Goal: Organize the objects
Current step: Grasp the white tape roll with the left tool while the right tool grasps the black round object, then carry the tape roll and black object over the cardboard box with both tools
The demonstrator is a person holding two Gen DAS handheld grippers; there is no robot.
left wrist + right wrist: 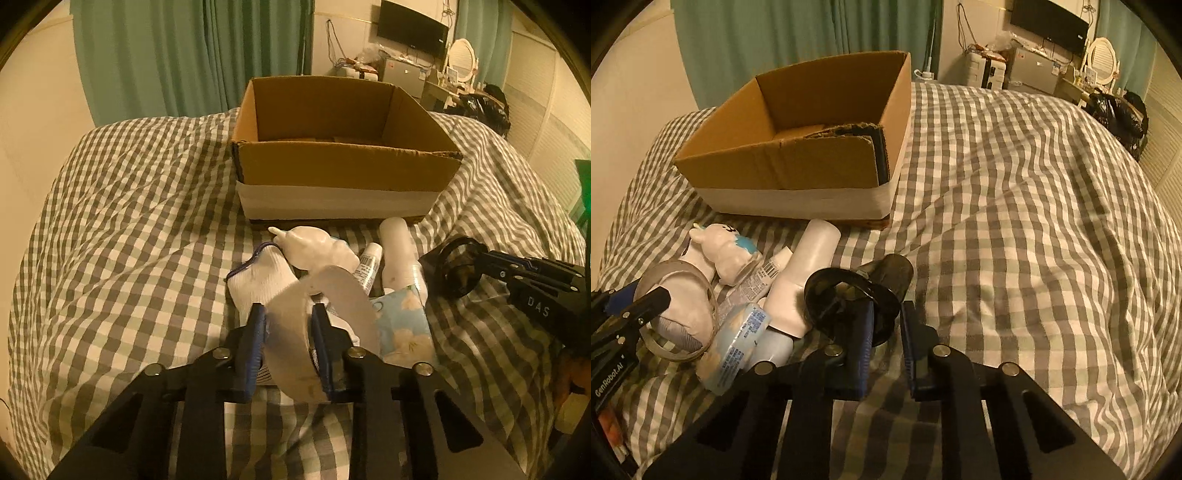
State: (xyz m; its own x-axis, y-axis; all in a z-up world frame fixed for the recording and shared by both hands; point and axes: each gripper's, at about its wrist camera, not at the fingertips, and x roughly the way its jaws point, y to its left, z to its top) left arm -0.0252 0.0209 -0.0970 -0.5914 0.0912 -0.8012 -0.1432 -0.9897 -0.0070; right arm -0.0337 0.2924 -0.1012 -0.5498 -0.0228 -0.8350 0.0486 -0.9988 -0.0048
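Observation:
An open cardboard box (343,166) stands on a checked bedspread (129,229). In front of it lies a pile: a white bear figurine (317,245), a white glove (262,280), a small tube (369,267), a white bottle (400,251) and a blue floral tissue pack (404,328). My left gripper (288,317) is shut on a roll of clear tape (317,332), held just above the pile. My right gripper (886,314) is shut on a black tape roll (849,299); it also shows in the left wrist view (458,269).
The box (798,166) sits at the bed's far left in the right wrist view, with open bedspread (1034,221) to its right. Green curtains (192,55) hang behind. A TV (412,27), a mirror and a dresser stand at the far right.

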